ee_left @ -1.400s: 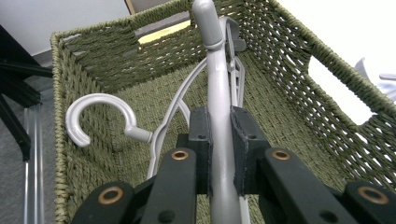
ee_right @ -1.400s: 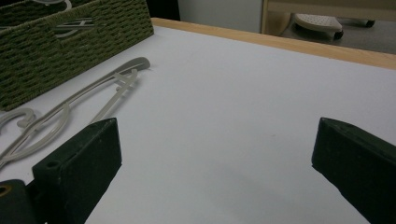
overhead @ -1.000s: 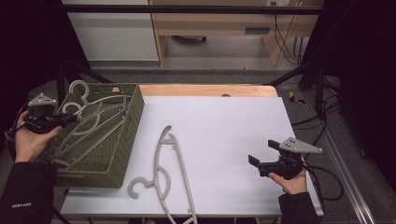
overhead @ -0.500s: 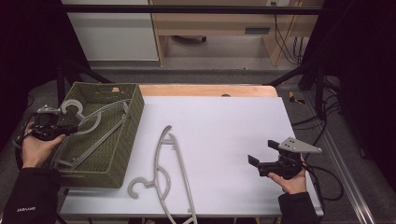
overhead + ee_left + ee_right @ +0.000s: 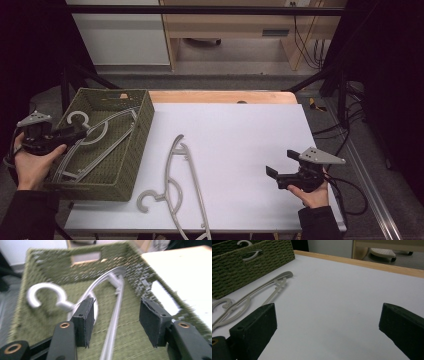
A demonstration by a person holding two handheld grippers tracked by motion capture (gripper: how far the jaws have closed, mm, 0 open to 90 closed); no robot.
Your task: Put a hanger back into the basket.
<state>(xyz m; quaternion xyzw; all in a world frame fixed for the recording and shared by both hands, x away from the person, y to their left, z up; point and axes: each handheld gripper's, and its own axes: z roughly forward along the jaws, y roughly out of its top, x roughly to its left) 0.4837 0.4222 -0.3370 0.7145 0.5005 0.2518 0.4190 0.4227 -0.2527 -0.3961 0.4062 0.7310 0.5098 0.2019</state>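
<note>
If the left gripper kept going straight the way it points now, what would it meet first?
Probably the grey hanger lying in the green basket: the left gripper has just been opening, its jaws now apart around the hanger's arm without pressing it. Depth is unclear.

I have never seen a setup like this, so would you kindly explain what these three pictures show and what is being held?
A person holds hand-held tongs in each hand. The high view looks down on a white table; the other two views ride on the tongs, looking along their black jaws. A green woven basket holds grey hangers, and more hangers lie on the table. The left tongs have just been opening: a hanger lies between the jaws, no longer pinched. The right tongs are open, holding nothing.
</note>
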